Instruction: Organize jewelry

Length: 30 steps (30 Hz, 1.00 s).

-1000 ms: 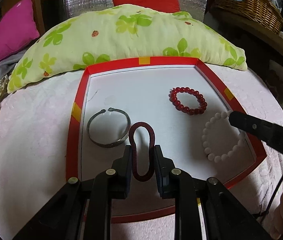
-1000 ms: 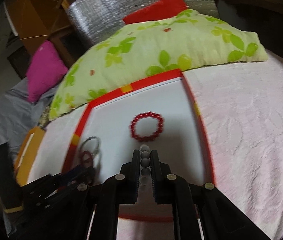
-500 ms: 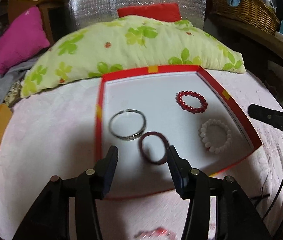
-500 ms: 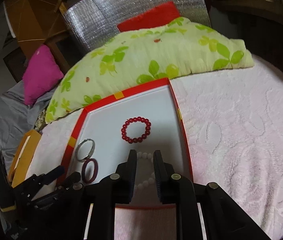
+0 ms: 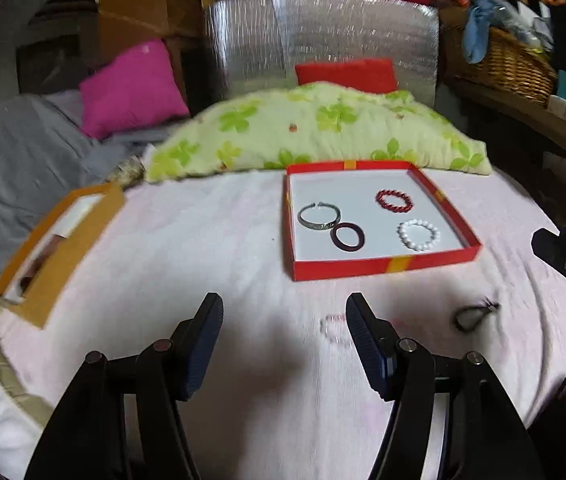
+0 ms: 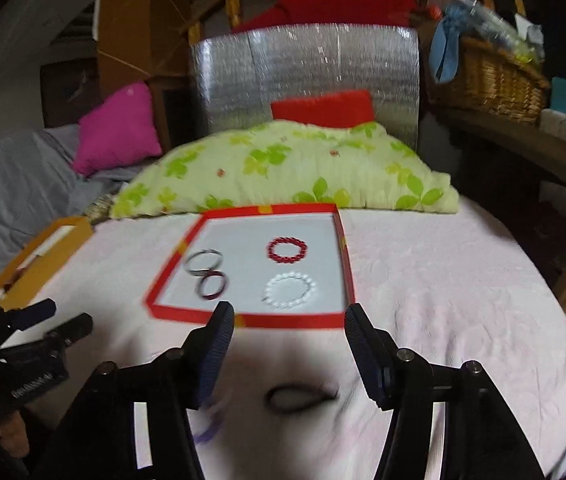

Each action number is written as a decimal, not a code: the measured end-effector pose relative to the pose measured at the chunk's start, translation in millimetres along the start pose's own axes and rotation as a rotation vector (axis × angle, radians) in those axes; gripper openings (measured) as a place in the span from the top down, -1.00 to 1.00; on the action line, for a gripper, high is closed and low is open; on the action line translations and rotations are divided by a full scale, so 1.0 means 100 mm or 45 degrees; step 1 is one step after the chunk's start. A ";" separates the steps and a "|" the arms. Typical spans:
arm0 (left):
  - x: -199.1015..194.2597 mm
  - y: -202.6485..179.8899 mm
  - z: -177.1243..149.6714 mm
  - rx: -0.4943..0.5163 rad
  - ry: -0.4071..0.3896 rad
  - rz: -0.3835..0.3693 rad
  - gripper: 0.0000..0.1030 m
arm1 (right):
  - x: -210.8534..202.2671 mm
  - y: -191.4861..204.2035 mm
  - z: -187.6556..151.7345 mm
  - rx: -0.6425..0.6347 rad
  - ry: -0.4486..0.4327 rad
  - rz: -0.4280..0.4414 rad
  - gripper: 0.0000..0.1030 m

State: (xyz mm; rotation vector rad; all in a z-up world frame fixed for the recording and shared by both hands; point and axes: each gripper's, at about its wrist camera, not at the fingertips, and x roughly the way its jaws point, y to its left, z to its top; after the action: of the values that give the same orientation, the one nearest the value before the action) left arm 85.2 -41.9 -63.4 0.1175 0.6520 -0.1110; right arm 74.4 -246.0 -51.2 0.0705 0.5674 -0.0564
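Note:
A red tray [image 5: 387,266] [image 6: 283,320] with a white floor lies on the pink cloth. In it lie a silver bangle [image 5: 319,217] [image 6: 204,261], a dark red band [image 5: 347,237] [image 6: 212,285], a red bead bracelet [image 5: 394,201] [image 6: 287,249] and a white bead bracelet [image 5: 419,235] [image 6: 291,290]. On the cloth in front of the tray lie a pale clear bead bracelet [image 5: 333,329] and a black loop [image 5: 475,315] [image 6: 299,397]. My left gripper [image 5: 283,344] and my right gripper [image 6: 287,356] are both open and empty, well back from the tray.
A green-leaf pillow [image 5: 315,132] lies behind the tray, with a pink cushion [image 5: 131,88] at the far left. An orange box [image 5: 55,256] sits at the cloth's left edge. A wicker basket [image 5: 499,60] stands on a shelf at the right.
Both grippers let go, the left of the dark red band and the right of the white bead bracelet, opened wide and drew back from the tray.

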 end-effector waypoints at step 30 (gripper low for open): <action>-1.60 0.21 -0.50 -0.026 -0.252 0.135 -0.59 | -1.85 0.30 -0.51 0.041 -0.169 -0.067 -0.21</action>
State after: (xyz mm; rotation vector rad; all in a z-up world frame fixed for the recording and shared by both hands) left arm -67.6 -3.2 -3.8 0.1194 0.4480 -0.0136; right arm -106.2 -205.3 6.7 0.0825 0.4359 -0.1204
